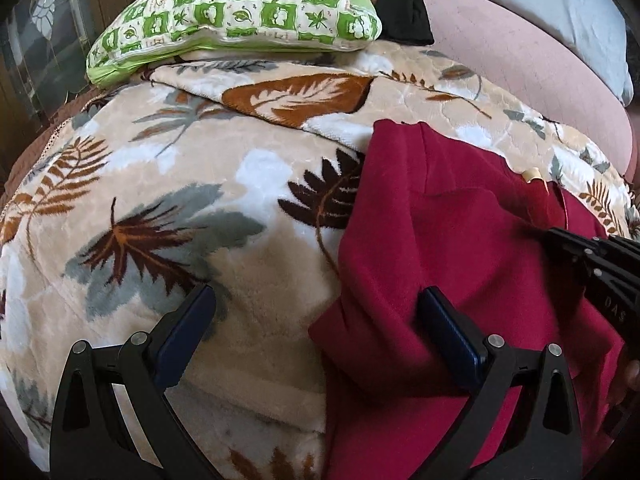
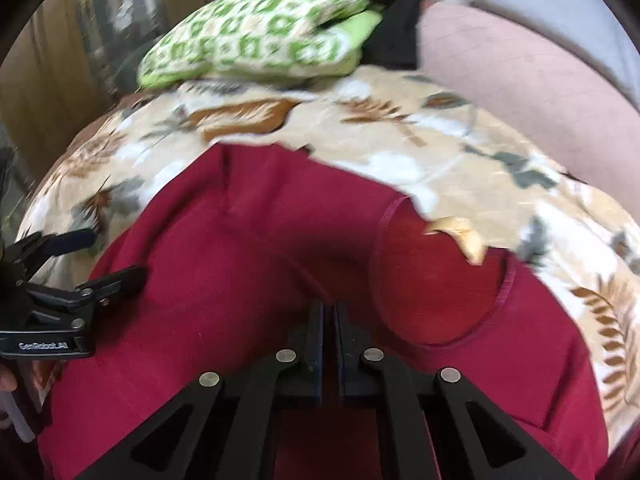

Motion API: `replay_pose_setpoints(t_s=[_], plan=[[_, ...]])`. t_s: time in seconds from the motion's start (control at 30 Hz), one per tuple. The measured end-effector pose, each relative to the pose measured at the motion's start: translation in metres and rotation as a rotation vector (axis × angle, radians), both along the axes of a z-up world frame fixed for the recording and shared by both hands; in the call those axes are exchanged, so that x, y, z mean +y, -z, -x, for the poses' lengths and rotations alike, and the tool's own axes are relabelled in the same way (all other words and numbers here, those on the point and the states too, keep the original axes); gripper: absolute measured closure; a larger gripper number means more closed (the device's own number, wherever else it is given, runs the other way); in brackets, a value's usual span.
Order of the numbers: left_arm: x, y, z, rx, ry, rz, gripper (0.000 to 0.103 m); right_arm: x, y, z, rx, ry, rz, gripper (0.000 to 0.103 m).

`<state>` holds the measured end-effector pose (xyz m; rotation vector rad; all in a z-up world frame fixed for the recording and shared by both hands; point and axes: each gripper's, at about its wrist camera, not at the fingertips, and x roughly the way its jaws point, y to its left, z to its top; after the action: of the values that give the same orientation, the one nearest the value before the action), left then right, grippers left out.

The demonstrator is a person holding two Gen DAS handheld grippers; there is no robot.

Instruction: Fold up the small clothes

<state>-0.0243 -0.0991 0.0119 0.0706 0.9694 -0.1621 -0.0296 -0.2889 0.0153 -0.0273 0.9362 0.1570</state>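
A dark red garment [image 1: 460,248] lies partly folded on a leaf-patterned blanket [image 1: 192,184]. My left gripper [image 1: 316,304] is open, its right finger [image 1: 444,320] resting on the garment's left edge and its left finger over bare blanket. It also shows at the left of the right wrist view [image 2: 100,256]. My right gripper [image 2: 329,308] is shut on a fold of the red garment [image 2: 240,248], near its neckline [image 2: 440,280]. It shows at the right edge of the left wrist view [image 1: 560,236].
A green checked pillow [image 1: 240,12] lies at the blanket's far end with a black cloth [image 1: 404,12] beside it. A pink cushion [image 1: 532,60] and a grey pillow [image 1: 560,8] lie at the right. A cabinet [image 1: 36,40] stands at the left.
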Motion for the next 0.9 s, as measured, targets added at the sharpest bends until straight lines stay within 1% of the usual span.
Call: replay_pose_setpoints(t_s=[0.07, 0.13, 0.23, 0.3, 0.33, 0.37, 0.4, 0.43, 0.47, 0.5, 0.53, 0.57, 0.63, 0.67, 0.7, 0.73, 0.8, 0.87, 0.9], plan=[[-0.002, 0.003, -0.002, 0.014, -0.004, -0.004, 0.001, -0.009, 0.007, -0.004, 0.014, 0.064, -0.032, 0.099], [-0.004, 0.002, -0.002, 0.019, 0.0, -0.007, 0.001, -0.009, 0.015, -0.006, 0.042, 0.086, -0.057, 0.099], [-0.005, -0.008, 0.005, -0.012, 0.009, -0.02, 0.001, -0.013, 0.002, 0.005, 0.047, 0.091, -0.08, 0.098], [-0.005, -0.016, 0.009, -0.028, 0.018, -0.007, 0.001, -0.026, -0.01, 0.022, 0.024, 0.129, -0.102, 0.096], [-0.005, -0.02, 0.011, -0.037, 0.021, 0.002, 0.001, -0.038, -0.017, 0.036, 0.003, 0.177, -0.103, 0.094], [-0.006, -0.023, 0.012, -0.045, 0.023, 0.006, 0.001, -0.046, -0.02, 0.046, -0.007, 0.208, -0.098, 0.085], [-0.007, -0.026, 0.013, -0.054, 0.028, 0.012, 0.001, -0.06, -0.022, 0.058, -0.018, 0.264, -0.079, 0.065], [-0.01, -0.029, 0.014, -0.059, 0.034, 0.016, 0.001, -0.075, -0.023, 0.069, -0.025, 0.335, -0.046, 0.054], [-0.015, -0.031, 0.015, -0.064, 0.043, 0.022, 0.001, -0.089, -0.022, 0.078, -0.03, 0.402, -0.014, 0.041], [-0.018, -0.031, 0.016, -0.065, 0.049, 0.022, 0.001, -0.101, -0.019, 0.085, -0.029, 0.452, 0.006, 0.04], [-0.023, -0.031, 0.016, -0.063, 0.056, 0.018, 0.001, -0.11, -0.016, 0.088, -0.013, 0.482, 0.014, 0.04], [-0.029, -0.029, 0.016, -0.056, 0.068, 0.013, 0.001, -0.119, -0.01, 0.089, 0.026, 0.495, 0.01, 0.04], [-0.039, -0.026, 0.017, -0.049, 0.089, 0.004, 0.001, -0.123, -0.001, 0.088, 0.068, 0.477, -0.013, 0.063], [-0.043, -0.023, 0.018, -0.044, 0.101, -0.005, 0.001, -0.123, 0.004, 0.087, 0.083, 0.464, -0.02, 0.087], [-0.049, -0.019, 0.019, -0.039, 0.115, -0.024, 0.001, -0.124, 0.005, 0.088, 0.084, 0.468, -0.005, 0.094], [-0.052, -0.015, 0.019, -0.035, 0.124, -0.039, 0.001, -0.126, 0.003, 0.091, 0.065, 0.471, -0.005, 0.096], [-0.058, -0.003, 0.018, -0.01, 0.138, -0.076, 0.001, -0.135, 0.0, 0.096, 0.041, 0.504, -0.037, 0.097], [-0.06, 0.007, 0.017, 0.022, 0.136, -0.095, 0.001, -0.141, 0.008, 0.097, 0.05, 0.538, -0.035, 0.097], [-0.06, 0.01, 0.017, 0.02, 0.135, -0.105, 0.001, -0.141, 0.016, 0.094, 0.069, 0.535, -0.034, 0.097]])
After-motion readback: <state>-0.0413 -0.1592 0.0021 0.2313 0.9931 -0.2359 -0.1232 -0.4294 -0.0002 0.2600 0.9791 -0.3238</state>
